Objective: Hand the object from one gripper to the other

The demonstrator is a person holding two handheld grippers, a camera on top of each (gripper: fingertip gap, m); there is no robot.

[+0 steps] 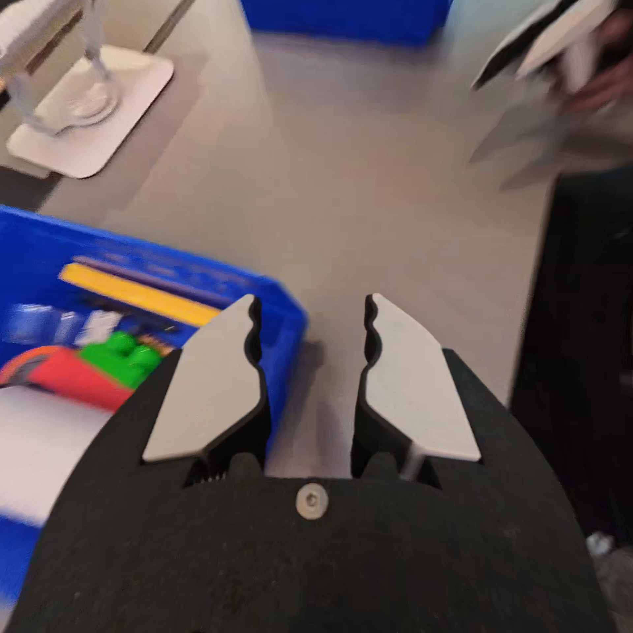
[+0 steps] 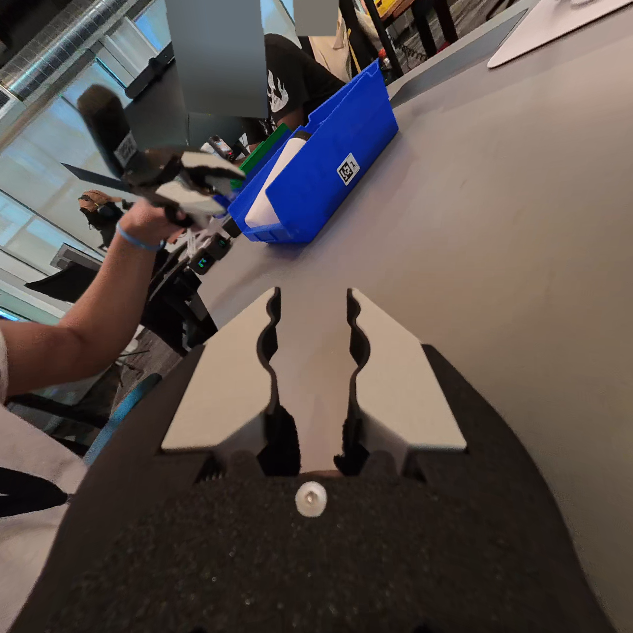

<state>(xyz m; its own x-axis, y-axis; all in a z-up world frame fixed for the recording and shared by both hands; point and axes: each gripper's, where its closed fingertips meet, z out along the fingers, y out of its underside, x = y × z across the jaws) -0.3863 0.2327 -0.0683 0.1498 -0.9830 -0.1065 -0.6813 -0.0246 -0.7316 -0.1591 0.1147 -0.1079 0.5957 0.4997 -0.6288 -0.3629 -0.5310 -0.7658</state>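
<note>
We hold the left gripper with fingers apart and bare above the grey bench, beside a blue bin of mixed objects; our right gripper likewise gapes, gripping nothing

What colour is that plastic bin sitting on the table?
Bright blue. The bin shows sharpest in the right wrist view, where its side carries a small black-and-white square sticker.

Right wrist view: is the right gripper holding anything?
No. The right gripper is open, and only bare grey table shows between its fingers.
</note>
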